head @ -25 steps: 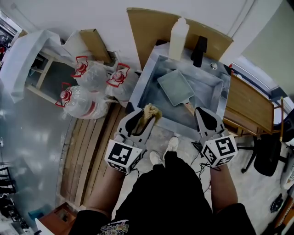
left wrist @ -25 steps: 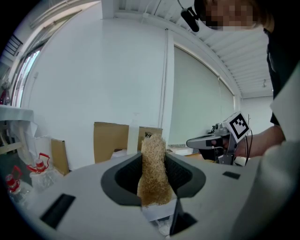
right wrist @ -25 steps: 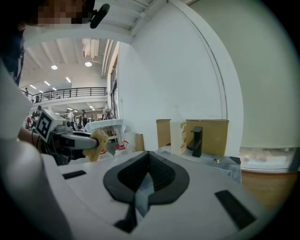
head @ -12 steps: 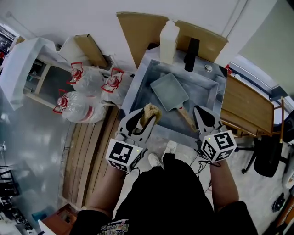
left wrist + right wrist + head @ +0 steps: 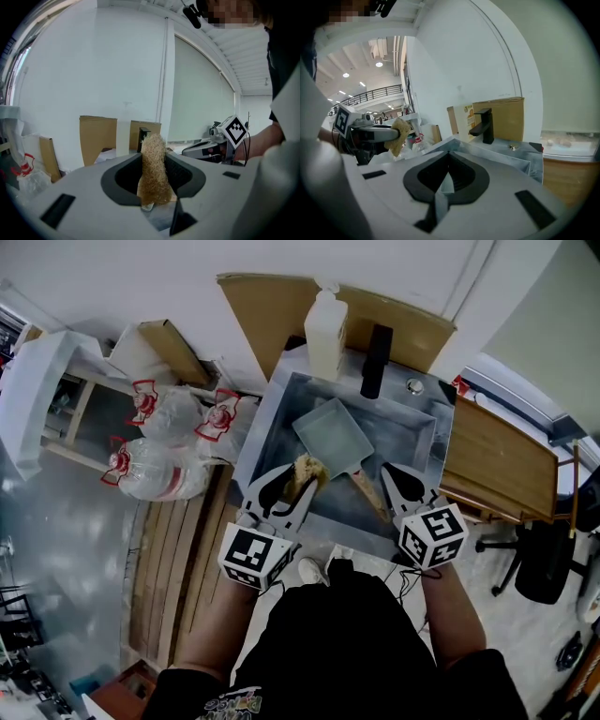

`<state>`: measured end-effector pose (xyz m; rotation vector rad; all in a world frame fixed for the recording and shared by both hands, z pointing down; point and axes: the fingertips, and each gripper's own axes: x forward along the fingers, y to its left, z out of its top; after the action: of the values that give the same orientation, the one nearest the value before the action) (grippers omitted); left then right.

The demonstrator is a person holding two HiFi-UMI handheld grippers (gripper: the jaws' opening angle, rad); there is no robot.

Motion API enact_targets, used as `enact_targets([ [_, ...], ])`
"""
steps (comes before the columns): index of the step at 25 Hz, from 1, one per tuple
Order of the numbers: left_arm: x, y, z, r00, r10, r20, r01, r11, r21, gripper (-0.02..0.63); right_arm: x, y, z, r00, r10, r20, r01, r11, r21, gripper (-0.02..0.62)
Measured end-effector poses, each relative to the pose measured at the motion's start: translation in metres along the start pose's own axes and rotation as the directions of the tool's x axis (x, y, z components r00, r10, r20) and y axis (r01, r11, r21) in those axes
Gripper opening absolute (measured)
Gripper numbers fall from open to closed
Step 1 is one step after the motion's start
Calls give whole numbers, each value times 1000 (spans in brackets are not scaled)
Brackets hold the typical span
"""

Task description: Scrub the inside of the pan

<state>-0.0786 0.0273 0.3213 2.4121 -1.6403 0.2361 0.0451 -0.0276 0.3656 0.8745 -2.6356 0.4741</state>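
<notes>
A tan scrubbing sponge (image 5: 153,171) is being clamped upright between the jaws of the left gripper (image 5: 296,486), over the near edge of the steel sink (image 5: 422,432). The square grey pan (image 5: 333,435) is lying in the sink basin, its wooden handle (image 5: 367,491) pointing toward the person. The right gripper (image 5: 392,476) is being held just beside that handle, jaws pressed together on nothing. A white bottle (image 5: 324,322) and a black faucet (image 5: 375,360) are standing at the far rim.
</notes>
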Motion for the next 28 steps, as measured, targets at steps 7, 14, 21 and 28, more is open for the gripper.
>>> enact_targets([
  [7,30,7,-13,1000,5,-31,-6,1000,-24,144,28,-19,-34,992,44,-121,-34,996,79,9],
  [14,53,12,-29,997,28,-66,-32,998,-46,144,50,-29,-63,972,105,-212,-70,983,168,12],
  [21,58,13,-33,993,49,-104,-54,997,-48,144,65,-22,-100,918,173,-358,-96,970,221,102],
  [28,59,16,-36,992,44,-119,-51,997,-50,144,75,-21,-138,861,136,-489,-62,984,166,165],
])
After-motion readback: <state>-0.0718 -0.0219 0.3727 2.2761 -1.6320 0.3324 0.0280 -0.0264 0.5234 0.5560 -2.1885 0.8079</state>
